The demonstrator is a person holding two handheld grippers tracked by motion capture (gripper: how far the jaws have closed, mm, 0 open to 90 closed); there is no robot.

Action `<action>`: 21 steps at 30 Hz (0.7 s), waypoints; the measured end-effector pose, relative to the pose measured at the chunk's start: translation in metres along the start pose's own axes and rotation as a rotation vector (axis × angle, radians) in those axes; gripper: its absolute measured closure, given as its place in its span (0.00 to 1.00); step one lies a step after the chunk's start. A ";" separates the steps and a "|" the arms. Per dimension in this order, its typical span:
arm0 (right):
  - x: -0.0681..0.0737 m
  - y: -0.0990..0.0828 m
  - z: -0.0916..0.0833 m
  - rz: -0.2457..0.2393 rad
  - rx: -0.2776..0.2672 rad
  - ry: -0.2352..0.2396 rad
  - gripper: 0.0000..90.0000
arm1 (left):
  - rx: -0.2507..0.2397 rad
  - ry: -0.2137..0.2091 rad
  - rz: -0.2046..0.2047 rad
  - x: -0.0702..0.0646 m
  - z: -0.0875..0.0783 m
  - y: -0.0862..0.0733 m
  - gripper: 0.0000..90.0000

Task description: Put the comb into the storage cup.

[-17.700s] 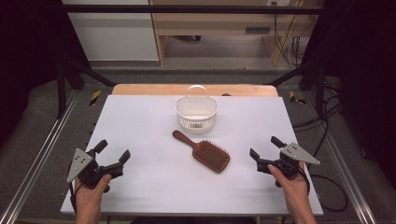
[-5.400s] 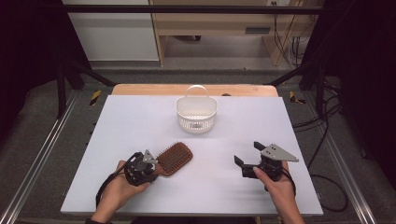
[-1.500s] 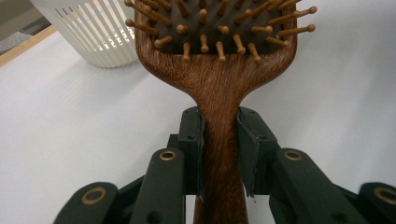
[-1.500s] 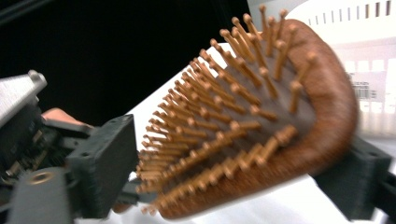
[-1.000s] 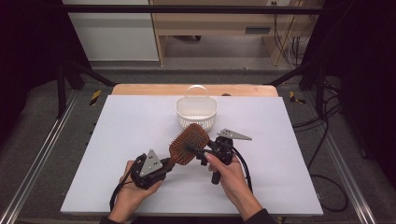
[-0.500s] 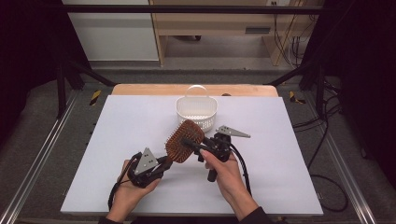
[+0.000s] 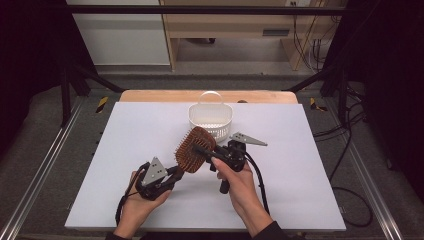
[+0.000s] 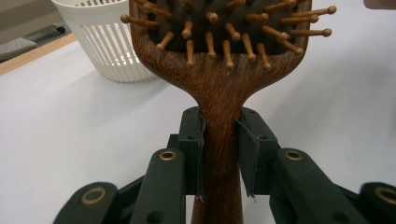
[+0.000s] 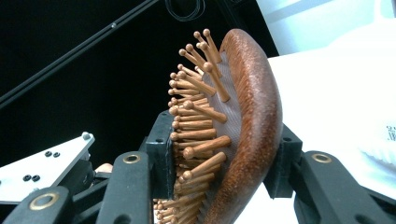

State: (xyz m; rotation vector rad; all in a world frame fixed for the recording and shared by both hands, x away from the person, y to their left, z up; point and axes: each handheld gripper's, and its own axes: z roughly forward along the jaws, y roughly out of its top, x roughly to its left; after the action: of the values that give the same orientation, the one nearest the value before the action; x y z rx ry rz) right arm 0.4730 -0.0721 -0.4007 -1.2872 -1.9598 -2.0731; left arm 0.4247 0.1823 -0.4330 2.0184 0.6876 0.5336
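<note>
— Where do we have the hairbrush (image 7: 195, 150)?

— Lifted over the worktop (image 7: 310, 190), handle low at near left, head up toward the far right, just short of the basket (image 7: 210, 117). Our left gripper (image 8: 222, 154) clamps the handle; our right gripper (image 9: 224, 154), its jaws just closing, straddles the head, back pad touching the wood.

— The count?

— One hairbrush, one basket, two grippers.

Two forearms reach in over the white surface (image 7: 125, 130). The left gripper (image 7: 172, 172) points up and right, its black fingers (image 8: 191, 140) clamped tight. The right gripper (image 7: 204, 151) faces left, its fingers (image 9: 161, 149) just closing inward, hands near each other.
</note>
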 end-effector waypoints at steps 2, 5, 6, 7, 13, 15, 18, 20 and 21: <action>0.001 0.001 0.001 -0.009 0.003 -0.004 0.61 | -0.007 0.000 -0.013 0.001 0.000 -0.001 0.79; 0.004 0.003 0.003 -0.012 0.007 -0.005 0.61 | -0.020 0.001 -0.026 0.003 -0.001 -0.001 0.79; 0.005 0.004 0.003 -0.010 0.005 -0.006 0.61 | -0.028 0.001 -0.035 0.003 -0.002 -0.001 0.79; 0.005 0.005 0.003 -0.011 0.001 -0.005 0.61 | -0.035 0.001 -0.041 0.004 -0.002 -0.002 0.78; 0.003 0.013 0.000 -0.020 -0.019 -0.032 0.61 | -0.095 0.013 -0.100 0.010 -0.007 -0.004 0.63; 0.002 0.016 -0.003 -0.020 -0.035 -0.041 0.60 | -0.122 0.026 -0.120 0.012 -0.011 -0.004 0.58; 0.000 0.021 -0.007 -0.018 -0.054 -0.066 0.60 | -0.150 0.073 -0.155 0.014 -0.016 -0.006 0.44; -0.002 0.024 -0.010 -0.011 -0.063 -0.076 0.60 | -0.167 0.098 -0.163 0.016 -0.020 -0.009 0.40; -0.003 0.025 -0.011 -0.015 -0.067 -0.079 0.60 | -0.173 0.118 -0.167 0.017 -0.023 -0.011 0.36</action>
State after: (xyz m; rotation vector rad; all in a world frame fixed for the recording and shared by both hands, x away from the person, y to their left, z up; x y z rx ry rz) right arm 0.4823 -0.0880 -0.3809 -1.3919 -1.9515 -2.1451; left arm 0.4212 0.2125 -0.4297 1.7617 0.8439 0.5960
